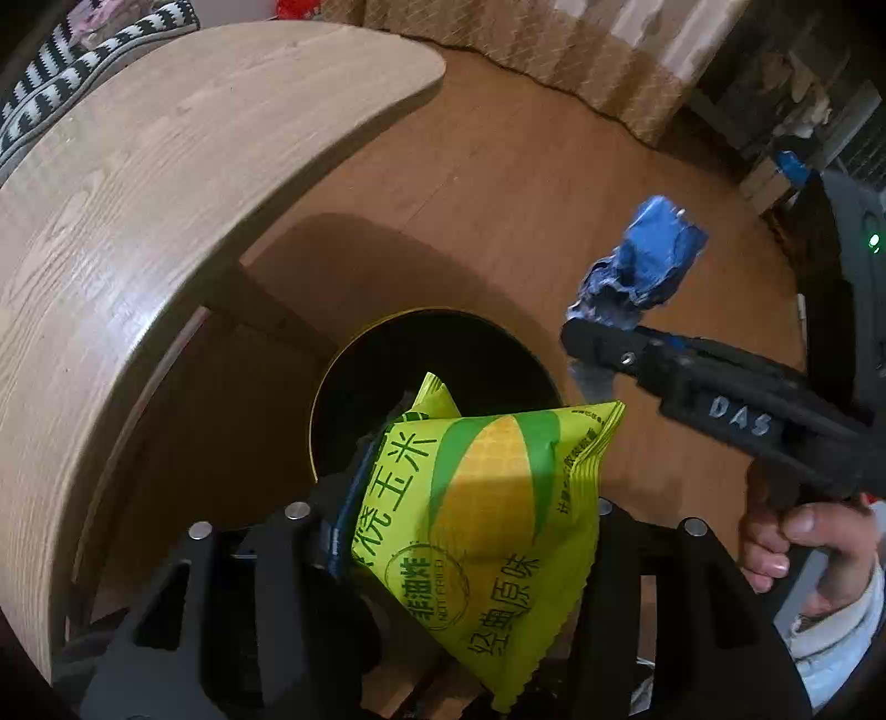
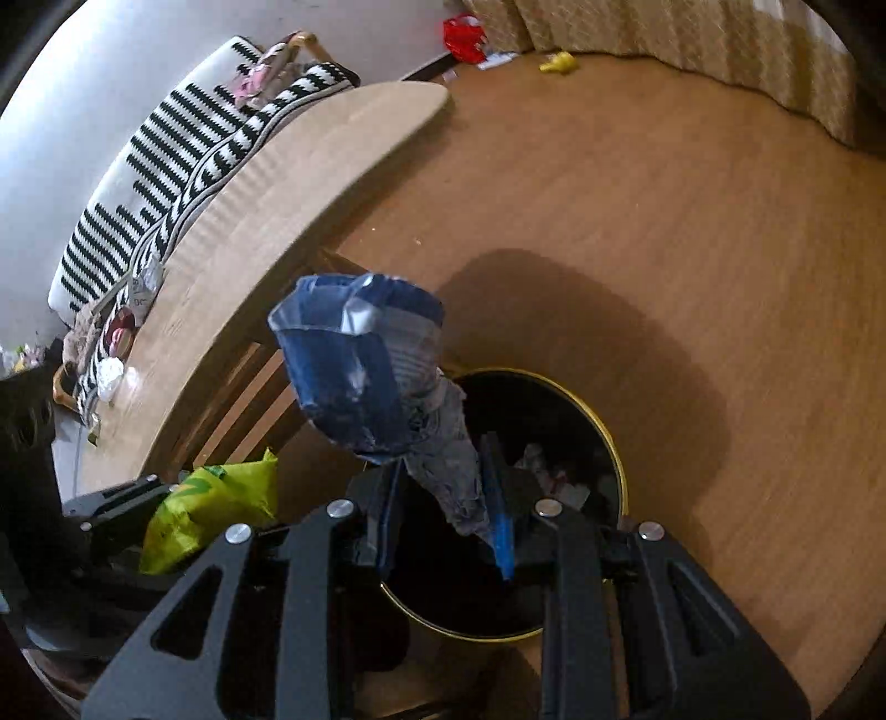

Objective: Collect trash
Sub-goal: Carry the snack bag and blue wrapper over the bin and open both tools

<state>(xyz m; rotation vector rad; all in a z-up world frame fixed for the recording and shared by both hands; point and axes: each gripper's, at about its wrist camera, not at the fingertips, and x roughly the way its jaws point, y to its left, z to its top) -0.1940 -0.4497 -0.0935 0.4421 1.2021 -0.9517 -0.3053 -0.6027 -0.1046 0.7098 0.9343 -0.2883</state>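
A puffy yellow-green snack bag (image 1: pixel 487 498) with a corn picture sits between the fingers of my left gripper (image 1: pixel 476 498), which is shut on it. It hangs over a black bin with a gold rim (image 1: pixel 343 376) on the floor beside the table. My right gripper (image 2: pixel 443 487) is shut on the lower end of a crumpled blue wrapper (image 2: pixel 360 360), held above the same bin (image 2: pixel 614 443). The left wrist view shows that gripper (image 1: pixel 587 343) coming in from the right with the wrapper (image 1: pixel 648 260), and a hand (image 1: pixel 792 543) on its handle. The snack bag (image 2: pixel 210 509) also appears at lower left.
A light wooden table (image 2: pixel 310 183) stands left of the bin, with white crumpled paper (image 2: pixel 111 376) and other bits at its far end. A black-and-white striped cushion (image 2: pixel 166 144) lies behind it. The bin holds some scraps. A red bag (image 2: pixel 464 33) and a yellow object (image 2: pixel 559 62) lie by the curtain (image 2: pixel 692 44).
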